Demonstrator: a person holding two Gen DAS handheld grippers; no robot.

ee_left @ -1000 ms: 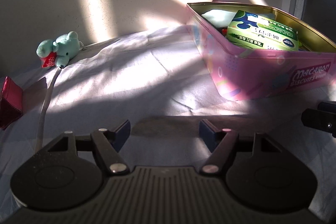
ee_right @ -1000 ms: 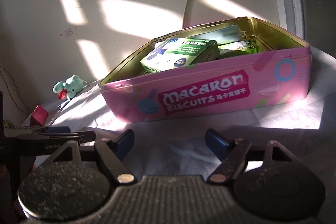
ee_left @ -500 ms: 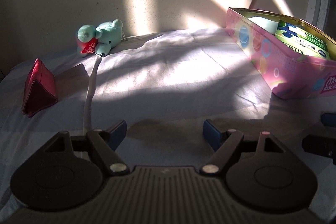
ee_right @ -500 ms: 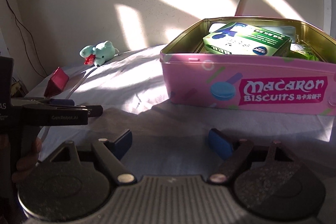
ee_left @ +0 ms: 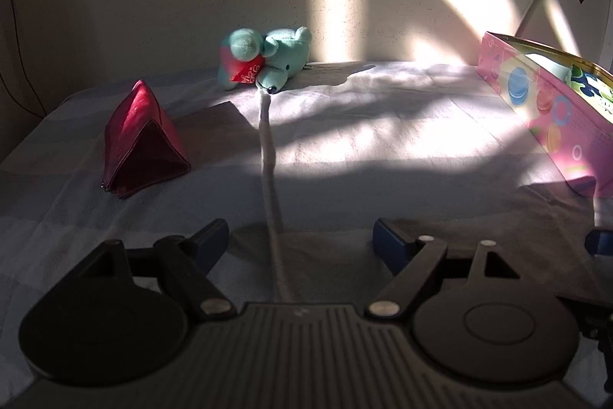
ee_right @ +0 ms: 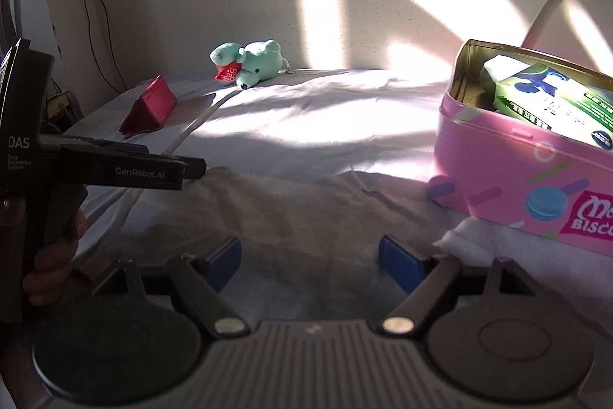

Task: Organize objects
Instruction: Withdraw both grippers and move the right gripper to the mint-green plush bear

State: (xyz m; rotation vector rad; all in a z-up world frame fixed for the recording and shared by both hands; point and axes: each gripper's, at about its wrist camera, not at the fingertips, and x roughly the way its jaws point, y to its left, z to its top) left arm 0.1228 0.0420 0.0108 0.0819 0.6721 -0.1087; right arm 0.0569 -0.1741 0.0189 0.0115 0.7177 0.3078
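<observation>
- At the far edge of the bench (ee_left: 345, 148), up against the wall, lies the teal plush toy (ee_left: 268, 62); the red triangular pouch (ee_left: 141, 148) sits well to its left and nearer me, and the pink biscuit tin (ee_right: 517, 171) stands off to the right, already holding a green carton (ee_right: 548, 102).
- My left claw (ee_left: 300, 236) is spread wide with nothing between its blue pads but cloth and a pale cord (ee_left: 270, 179) running away towards the plush. My right claw (ee_right: 310, 255) is spread too, and empty.
- The plush I judge light and squashy: it will give under the pads, so a grip across the fat of the body should hold better than a pinch on an ear or on the red tag at its neck.
- It lies on its side, long axis roughly along the wall, rounded end to the left, snout tipped down towards me.
- The pouch looks like soft fabric but keeps its tent shape; I reckon it light and a little slick. Its top ridge is the obvious pinch line.
- That ridge runs from near-left to far-right, one triangular end facing my left claw.
- The cord touches or passes just under the snout; I cannot tell whether it is attached, so a lift might drag it.
</observation>
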